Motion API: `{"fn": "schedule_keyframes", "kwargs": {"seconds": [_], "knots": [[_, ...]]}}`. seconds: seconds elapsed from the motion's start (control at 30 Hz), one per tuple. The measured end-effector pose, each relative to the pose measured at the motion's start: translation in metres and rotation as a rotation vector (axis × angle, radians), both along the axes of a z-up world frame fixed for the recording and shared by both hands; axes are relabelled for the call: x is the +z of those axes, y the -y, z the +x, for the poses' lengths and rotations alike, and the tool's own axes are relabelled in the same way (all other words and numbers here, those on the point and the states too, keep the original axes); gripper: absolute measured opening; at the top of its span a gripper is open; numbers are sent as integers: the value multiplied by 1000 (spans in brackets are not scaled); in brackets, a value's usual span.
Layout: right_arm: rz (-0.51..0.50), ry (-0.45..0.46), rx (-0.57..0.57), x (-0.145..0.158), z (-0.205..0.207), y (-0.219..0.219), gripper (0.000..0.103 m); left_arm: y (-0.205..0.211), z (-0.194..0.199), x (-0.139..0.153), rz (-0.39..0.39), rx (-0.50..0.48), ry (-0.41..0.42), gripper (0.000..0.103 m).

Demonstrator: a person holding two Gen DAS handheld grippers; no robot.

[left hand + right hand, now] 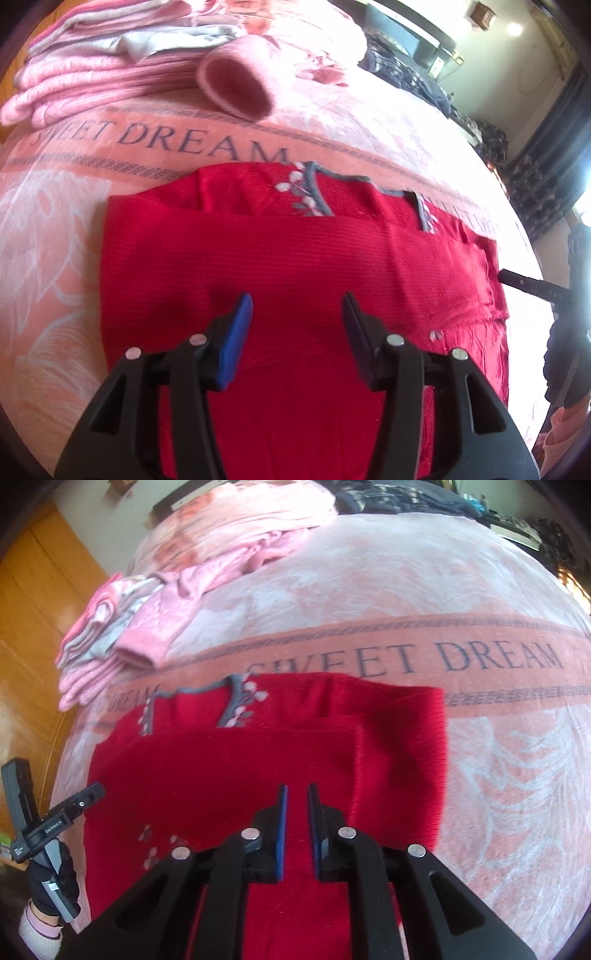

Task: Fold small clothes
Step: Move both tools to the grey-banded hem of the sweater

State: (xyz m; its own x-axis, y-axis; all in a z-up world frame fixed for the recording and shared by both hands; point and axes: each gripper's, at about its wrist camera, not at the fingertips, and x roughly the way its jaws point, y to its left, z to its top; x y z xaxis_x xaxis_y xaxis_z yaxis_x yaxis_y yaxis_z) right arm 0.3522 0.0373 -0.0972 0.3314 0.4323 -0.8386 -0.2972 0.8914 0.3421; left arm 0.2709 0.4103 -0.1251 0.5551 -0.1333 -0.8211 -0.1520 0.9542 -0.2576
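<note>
A red knit top [295,266] with grey trim and pale flower embroidery lies folded on the pink bed blanket [55,229], its lower half turned up over the body so the collar shows at the far edge; pink folded clothes [92,74] sit far left. The left tongs [297,317] hover over it, spread wide and empty. The right tongs [297,805] hang low above its near edge, narrowly parted, holding nothing.

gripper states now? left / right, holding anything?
Left gripper: open, jaws wide apart, empty, over the red garment.
Right gripper: open with a narrow gap, nothing between the pads, over the same garment.
</note>
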Motion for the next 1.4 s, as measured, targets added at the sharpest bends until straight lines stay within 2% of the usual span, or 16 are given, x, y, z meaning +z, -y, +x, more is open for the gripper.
{"fn": "schedule_keyframes", "kwargs": {"seconds": [0.13,0.23,0.33,0.4,0.47,0.6,0.73,0.83,0.97,1.03,1.13,1.2,1.3,1.4], "knots": [[-73,-48,-11,-22,-5,-5,13,7,8,-17,24,-11,-66,51],[-25,-75,-30,-40,-4,4,10,3,9,-24,9,-11,-69,52],[2,-92,-47,-38,-3,8,10,2,12,-23,3,-9,-84,52],[23,-80,-52,-29,-10,12,15,-1,10,-18,-18,9,-98,51],[45,-47,-35,-14,-26,19,27,-5,-3,-8,-48,24,-105,50],[34,-4,48,9,-88,41,41,-10,-58,12,29,-19,-122,55],[-12,-66,128,-3,-170,67,47,-23,-141,11,69,-53,-203,60],[3,-139,157,-16,-225,85,47,-35,-200,1,21,-51,-281,60],[4,-200,145,-28,-278,101,49,-40,-256,-14,-76,-28,-355,60],[-14,-207,141,-31,-295,106,50,-38,-275,-22,-105,-22,-377,60],[-7,-220,121,-33,-306,115,51,-31,-295,-25,-98,-35,-370,60],[1,-220,113,-33,-311,117,51,-28,-302,-24,-112,-38,-369,62],[-16,-213,133,-31,-317,113,53,-23,-313,-27,-186,-33,-377,63],[-41,-201,159,-28,-323,109,54,-13,-317,-31,-190,-43,-380,63]]}}
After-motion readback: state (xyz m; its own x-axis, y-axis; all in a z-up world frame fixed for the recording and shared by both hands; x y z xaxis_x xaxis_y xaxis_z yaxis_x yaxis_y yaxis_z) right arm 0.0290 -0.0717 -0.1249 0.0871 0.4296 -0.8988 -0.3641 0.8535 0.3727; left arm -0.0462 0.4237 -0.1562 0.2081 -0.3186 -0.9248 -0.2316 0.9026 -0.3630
